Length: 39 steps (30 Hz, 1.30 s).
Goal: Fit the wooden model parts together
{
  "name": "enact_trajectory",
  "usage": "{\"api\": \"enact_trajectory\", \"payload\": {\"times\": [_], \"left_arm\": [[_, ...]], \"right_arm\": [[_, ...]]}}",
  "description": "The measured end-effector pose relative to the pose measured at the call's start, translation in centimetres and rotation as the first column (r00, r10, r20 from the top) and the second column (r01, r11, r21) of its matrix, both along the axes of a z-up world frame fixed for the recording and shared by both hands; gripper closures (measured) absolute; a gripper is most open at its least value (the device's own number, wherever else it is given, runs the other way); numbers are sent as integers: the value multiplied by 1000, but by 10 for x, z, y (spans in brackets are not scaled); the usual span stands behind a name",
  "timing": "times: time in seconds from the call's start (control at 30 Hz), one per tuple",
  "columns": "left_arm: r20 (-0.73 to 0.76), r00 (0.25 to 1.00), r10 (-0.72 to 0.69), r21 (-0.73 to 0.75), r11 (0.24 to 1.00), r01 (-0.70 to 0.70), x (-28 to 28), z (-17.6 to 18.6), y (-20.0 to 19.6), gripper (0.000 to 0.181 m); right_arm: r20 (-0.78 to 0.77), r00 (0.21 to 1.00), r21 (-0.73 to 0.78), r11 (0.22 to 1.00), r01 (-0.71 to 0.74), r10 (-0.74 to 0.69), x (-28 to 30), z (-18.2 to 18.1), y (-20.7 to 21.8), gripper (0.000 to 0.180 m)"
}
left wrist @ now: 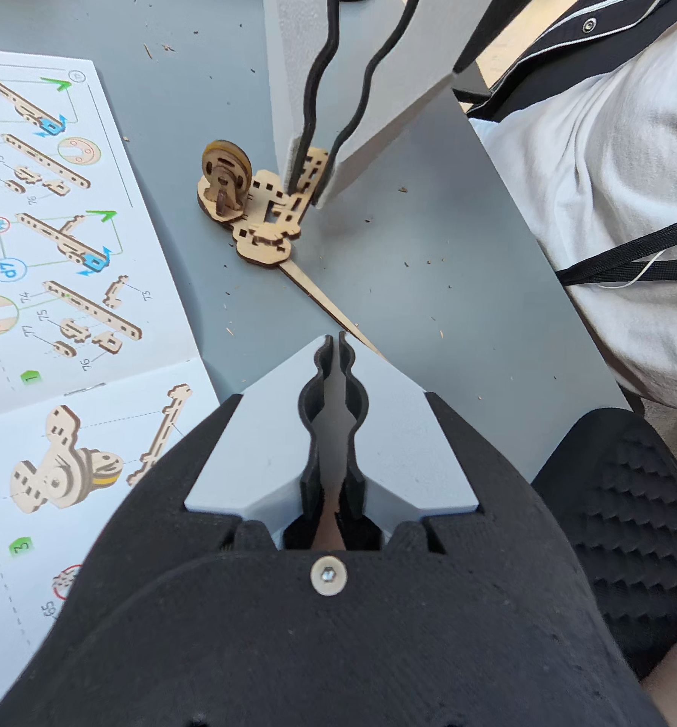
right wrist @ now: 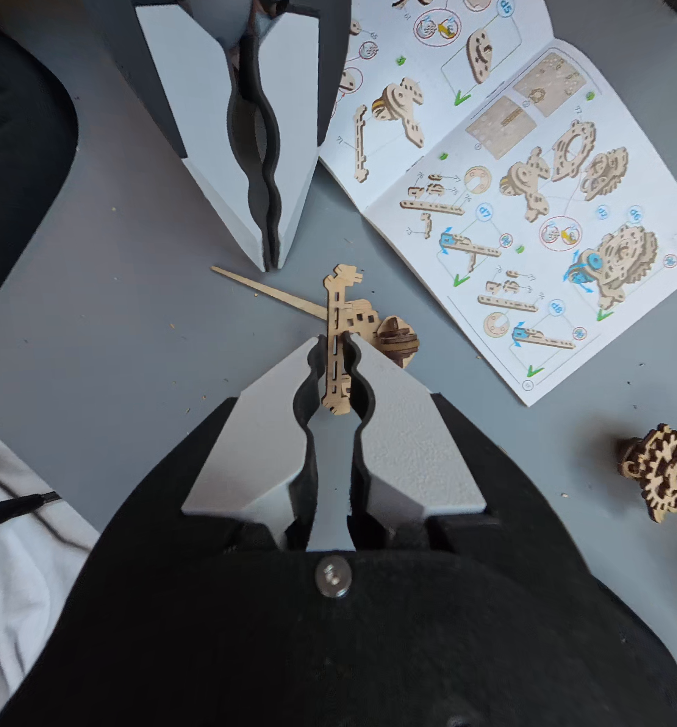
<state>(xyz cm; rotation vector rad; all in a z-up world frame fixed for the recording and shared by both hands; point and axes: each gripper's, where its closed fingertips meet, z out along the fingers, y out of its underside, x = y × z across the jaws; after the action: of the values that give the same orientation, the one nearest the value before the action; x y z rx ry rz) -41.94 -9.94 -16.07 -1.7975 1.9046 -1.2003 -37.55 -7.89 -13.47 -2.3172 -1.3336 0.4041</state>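
My right gripper (right wrist: 333, 338) is shut on a slotted wooden strip (right wrist: 334, 354), held upright on edge against a flat wooden assembly (right wrist: 362, 318) with a layered wheel (right wrist: 401, 342) on the grey table. In the left wrist view the right gripper (left wrist: 305, 196) presses the strip (left wrist: 314, 167) onto the assembly (left wrist: 266, 240), beside the wheel (left wrist: 226, 165). A thin pointed wooden stick (left wrist: 321, 295) runs out from the assembly toward my left gripper (left wrist: 334, 338). The left gripper is shut and empty, and its tips (right wrist: 271, 267) sit just beside the stick (right wrist: 273, 293).
An open instruction booklet (left wrist: 73, 236) lies left of the assembly; it also shows in the right wrist view (right wrist: 545, 165). A wooden gear assembly (right wrist: 659, 472) stands at the right. A person's white garment (left wrist: 604, 177) lies along the table edge. Wood crumbs dot the table. There is about 6 cm between the tips of the two grippers.
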Motion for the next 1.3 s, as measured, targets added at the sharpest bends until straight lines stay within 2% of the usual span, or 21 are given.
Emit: {"api": "enact_trajectory", "payload": {"times": [0.2, 0.27, 0.4, 0.47, 0.63, 0.7, 0.77, 0.9, 0.97, 1.03, 1.17, 1.2, 1.27, 1.3], "left_arm": [[213, 972, 98, 188, 972, -140, 23, 35, 26, 151], [276, 958, 74, 279, 948, -153, 29, 44, 26, 152], [270, 963, 7, 425, 897, -126, 37, 39, 21, 163], [260, 966, 7, 450, 884, -127, 40, 36, 22, 168], [245, 969, -2, 481, 868, -120, 43, 31, 23, 175], [221, 975, -2, 475, 874, -106, 42, 27, 23, 178], [212, 977, 19, 463, 879, -118, 42, 25, 26, 179], [235, 971, 55, 395, 907, -146, 43, 30, 27, 180], [250, 966, 70, 351, 923, -158, 44, 35, 27, 180], [261, 961, 95, 322, 930, -179, 45, 38, 29, 180], [238, 965, 112, 270, 947, -177, 45, 33, 26, 178], [208, 969, 132, 269, 945, -186, 44, 27, 28, 171], [132, 980, 151, 261, 948, -182, 40, 12, 31, 144], [107, 983, 147, 246, 954, -170, 39, 6, 30, 138]], "right_arm": [[-146, 988, -364, 931, -7, -50, 3, -4, -10, 172], [-184, 981, -465, 885, -40, -52, 2, -2, -14, 172], [-255, 965, -568, 817, -99, -60, -1, 6, -15, 172], [-278, 959, -612, 779, -133, -54, -1, 9, -18, 172], [-297, 953, -649, 744, -158, -57, 4, 6, -14, 173], [-314, 947, -641, 751, -159, -67, 5, 6, -9, 172], [-321, 945, -589, 795, -144, -67, 6, 5, -2, 172], [-340, 940, -346, 925, -158, 34, 0, 14, 4, 161], [-273, 955, -176, 970, -166, 114, 2, 15, 7, 175], [-198, 965, -19, 984, -180, 172, 4, 16, 11, 177], [-138, 972, 8, 982, -191, 190, 6, 12, 3, 178], [-138, 975, -3, 984, -176, 174, 9, 9, 3, 178], [-182, 973, -11, 989, -149, 144, 14, 8, 4, 178], [-212, 969, -19, 991, -136, 129, 16, 9, 4, 178]]}}
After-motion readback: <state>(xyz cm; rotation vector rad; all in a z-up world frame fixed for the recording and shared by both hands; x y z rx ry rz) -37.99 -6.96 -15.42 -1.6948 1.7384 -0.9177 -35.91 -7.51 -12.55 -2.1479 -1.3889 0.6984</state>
